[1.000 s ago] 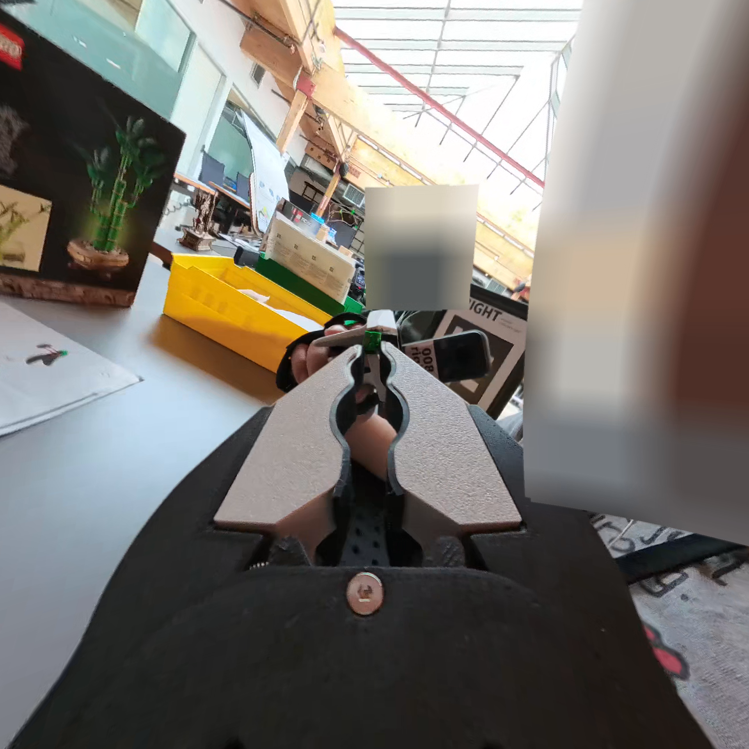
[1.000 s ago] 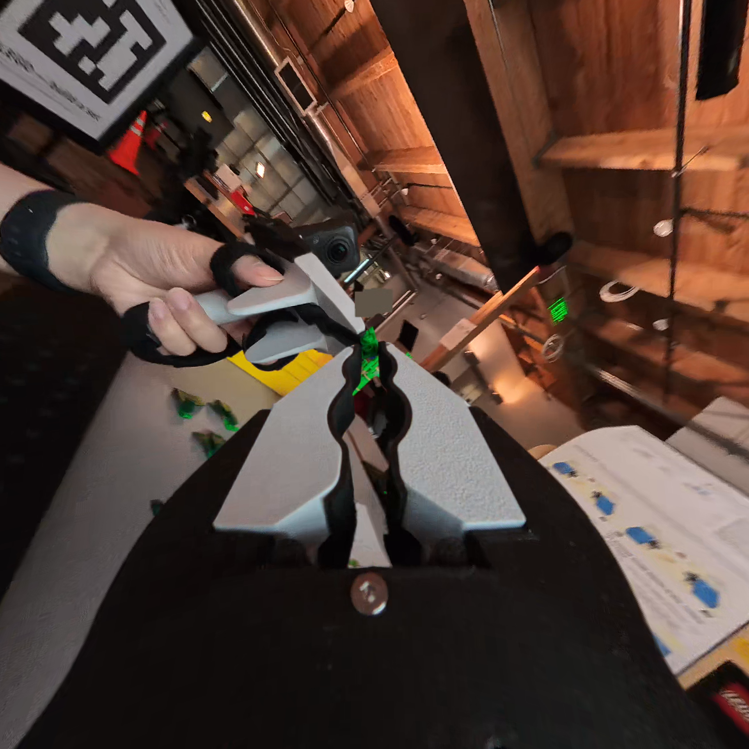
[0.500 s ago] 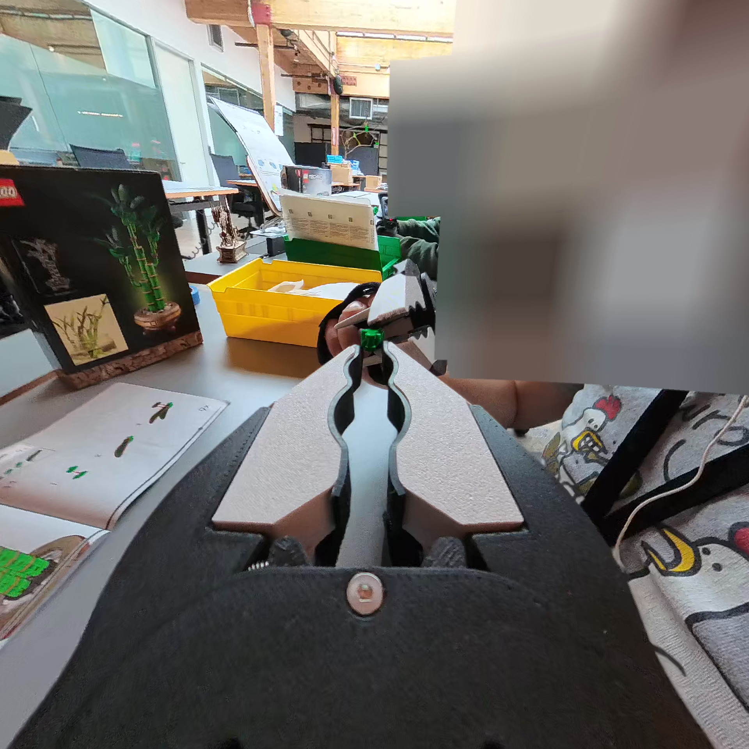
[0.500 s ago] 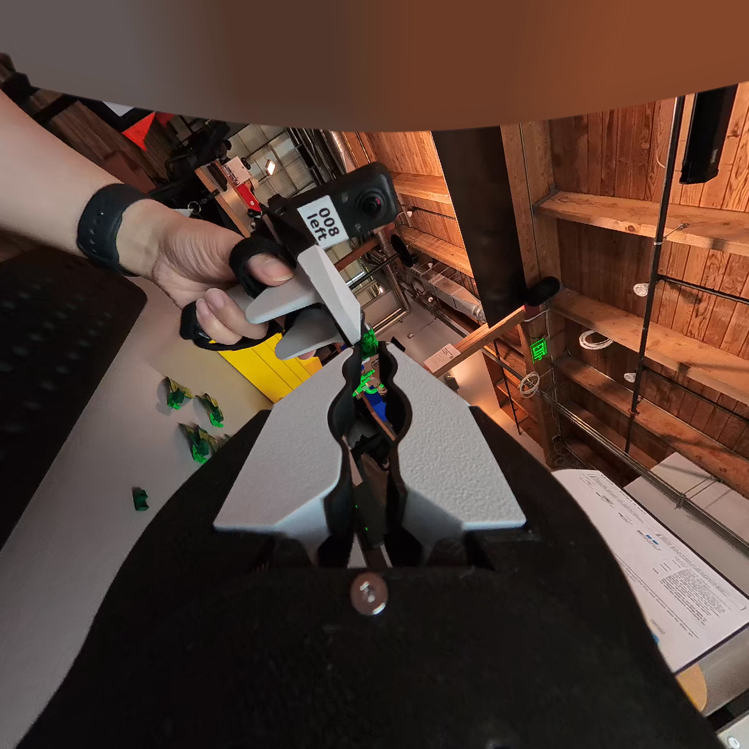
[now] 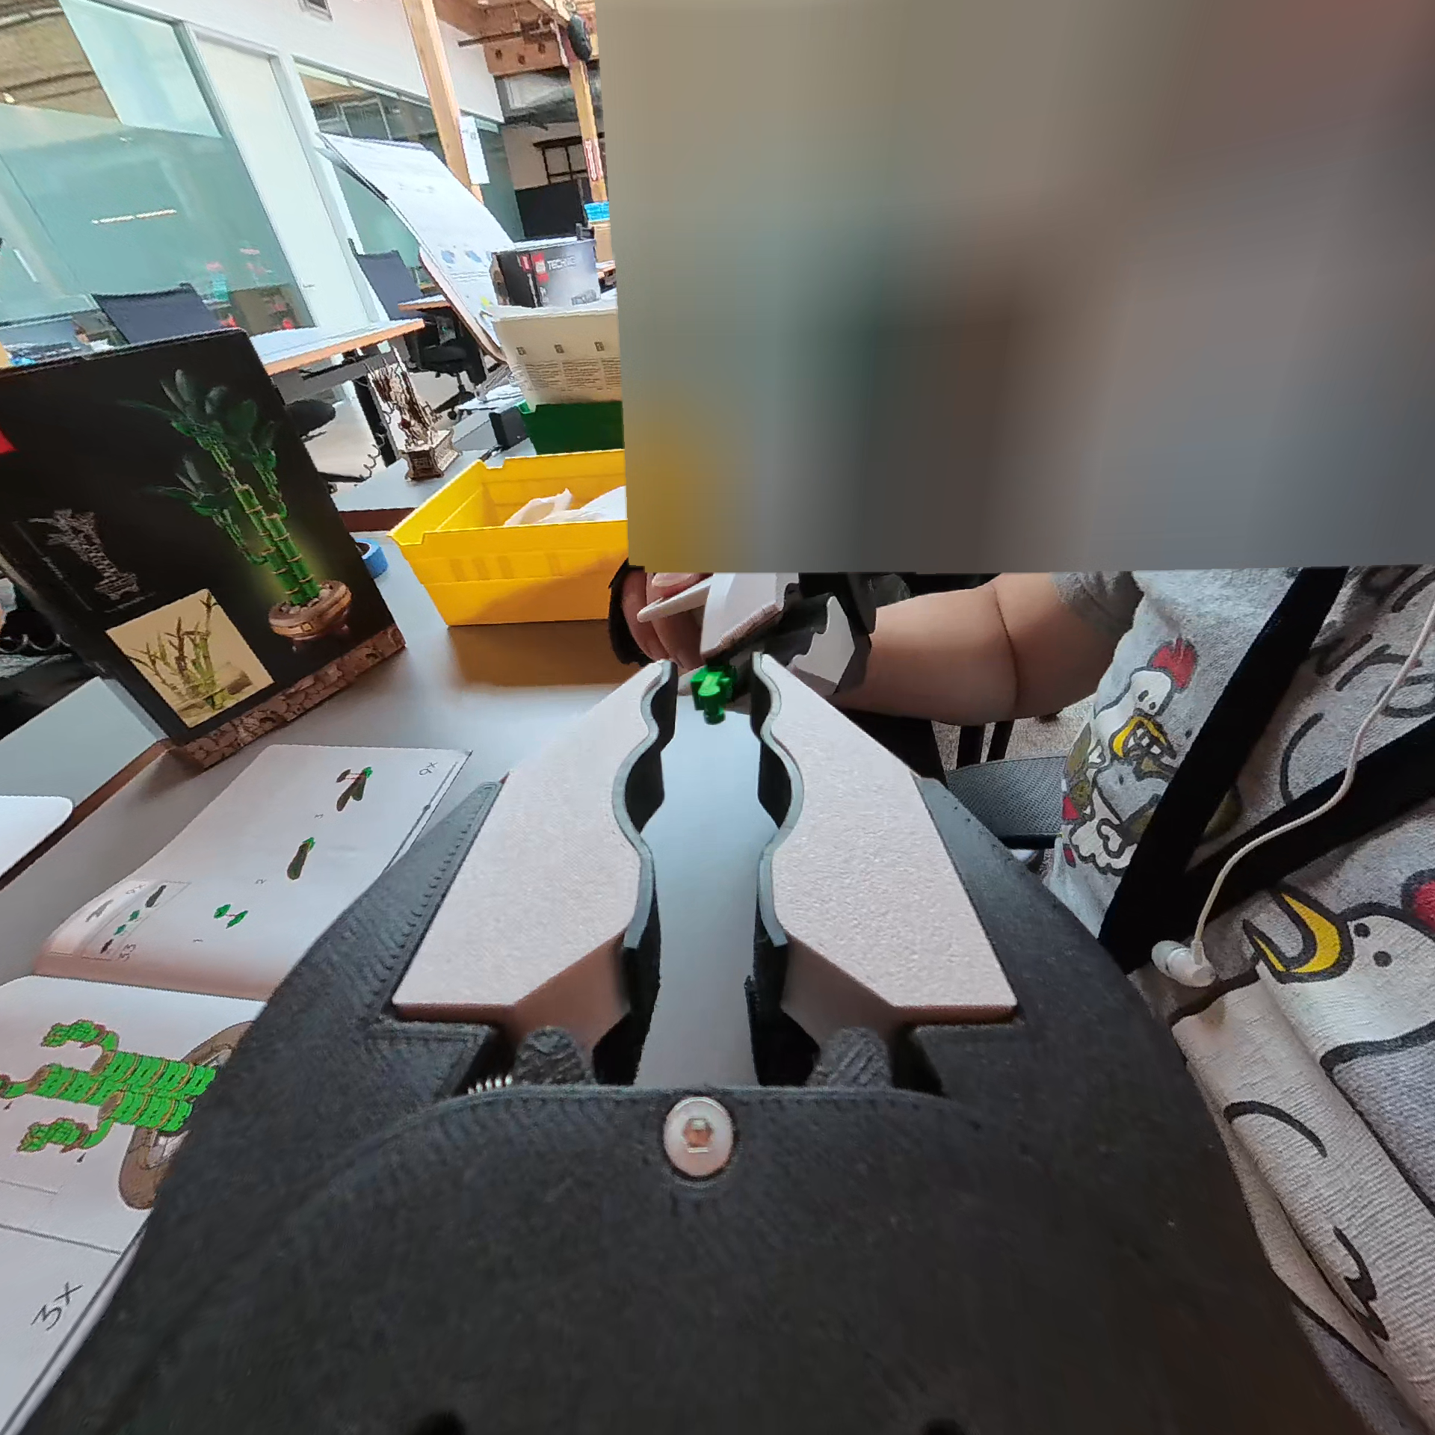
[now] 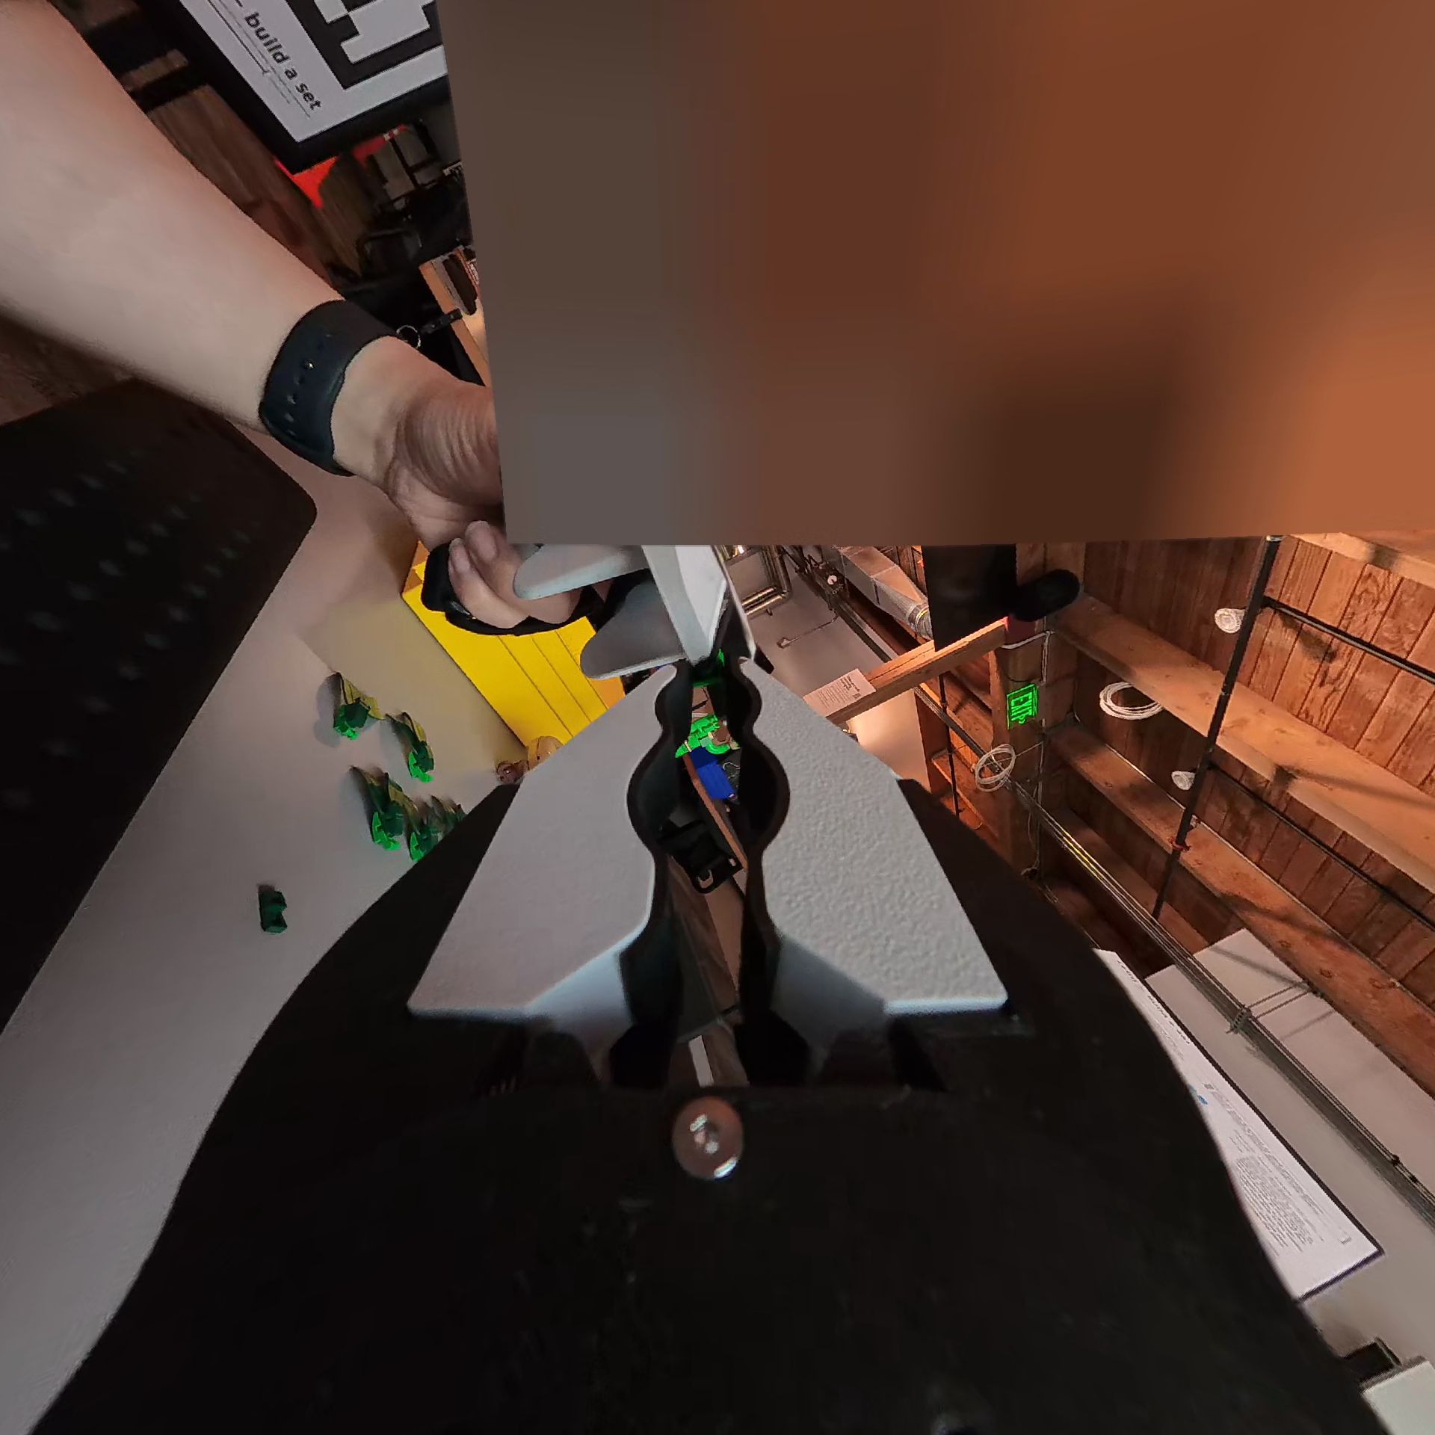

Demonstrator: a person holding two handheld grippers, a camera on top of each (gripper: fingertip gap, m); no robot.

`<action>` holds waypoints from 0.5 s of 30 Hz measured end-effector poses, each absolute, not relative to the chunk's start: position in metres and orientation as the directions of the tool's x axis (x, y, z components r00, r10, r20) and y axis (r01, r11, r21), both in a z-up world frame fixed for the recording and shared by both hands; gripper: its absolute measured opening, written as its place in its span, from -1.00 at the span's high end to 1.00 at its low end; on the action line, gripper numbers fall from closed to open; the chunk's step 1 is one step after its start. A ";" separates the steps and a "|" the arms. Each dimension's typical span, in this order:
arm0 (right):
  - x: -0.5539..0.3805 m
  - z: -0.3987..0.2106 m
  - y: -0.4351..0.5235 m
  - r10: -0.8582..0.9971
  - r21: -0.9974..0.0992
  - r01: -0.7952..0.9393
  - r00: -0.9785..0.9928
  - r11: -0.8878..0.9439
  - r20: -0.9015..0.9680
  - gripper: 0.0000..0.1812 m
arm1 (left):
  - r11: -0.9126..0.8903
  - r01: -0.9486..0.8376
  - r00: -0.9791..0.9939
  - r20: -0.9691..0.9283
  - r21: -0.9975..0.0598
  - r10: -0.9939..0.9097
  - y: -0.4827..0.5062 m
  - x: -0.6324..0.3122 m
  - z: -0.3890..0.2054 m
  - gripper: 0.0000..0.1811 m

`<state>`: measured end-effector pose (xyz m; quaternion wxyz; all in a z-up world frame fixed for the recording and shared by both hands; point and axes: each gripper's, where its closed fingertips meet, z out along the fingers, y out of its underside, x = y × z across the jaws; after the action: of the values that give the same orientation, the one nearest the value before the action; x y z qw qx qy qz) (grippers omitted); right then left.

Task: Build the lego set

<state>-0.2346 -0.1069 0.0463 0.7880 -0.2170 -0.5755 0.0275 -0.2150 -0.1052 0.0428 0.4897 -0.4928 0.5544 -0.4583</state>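
Moved: left gripper (image 5: 712,672) now spread wider than half a second ago and tipped lower, so more of the grey desk (image 5: 505,699) and the open white paper instruction booklet (image 5: 272,854) in sight.
Left tool: released; pale fingers apart, a gap on each side of the small bright-green plastic lego piece (image 5: 710,689).
Right tool: right gripper (image 6: 708,674) clenched on the lego piece (image 6: 708,669) at its very tips.
Task's thing: lifted clear of the desk, in the air where the two tools meet tip to tip.
Risk, grip: only a thin pinch at the tips; likely to twist or spring out under a slight squeeze change or a knock from the left fingers.
Risk, loss: if dropped, could bounce off the desk edge on the person's side.
Risk, aim: big blurred patches over both views, so alignment hard to judge.
Only in left view, left to right: black cardboard set box with a bamboo picture (image 5: 178,528) toward the far left corner, booklet before it, yellow plastic bin (image 5: 505,567) at the far edge.
Only in right view: loose green leaf pieces (image 6: 388,776) on the desk beside the bin, one darker green bit (image 6: 272,908) apart from them.
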 end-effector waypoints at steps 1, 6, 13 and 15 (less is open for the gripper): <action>-0.235 0.046 -0.107 0.295 -0.375 0.208 0.333 0.903 0.896 0.93 | 0.092 -0.097 -0.032 -0.089 -0.991 -0.995 -0.105 -0.216 0.042 0.83; -0.237 0.042 -0.106 0.301 -0.377 0.211 0.318 0.902 0.899 0.94 | 0.110 -0.108 -0.034 -0.107 -0.988 -0.994 -0.106 -0.221 0.040 0.91; -0.239 0.040 -0.106 0.309 -0.382 0.213 0.311 0.899 0.899 0.94 | 0.103 -0.107 -0.051 -0.098 -0.989 -0.994 -0.106 -0.225 0.037 0.91; -0.239 0.041 -0.106 0.323 -0.396 0.204 0.314 0.895 0.893 0.94 | 0.095 -0.098 -0.055 -0.090 -0.991 -0.994 -0.106 -0.226 0.037 0.91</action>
<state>-0.2392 -0.1061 0.0408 0.7786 -0.2258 -0.5843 0.0382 -0.2263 -0.1060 0.0372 0.4840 -0.4880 0.5598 -0.4629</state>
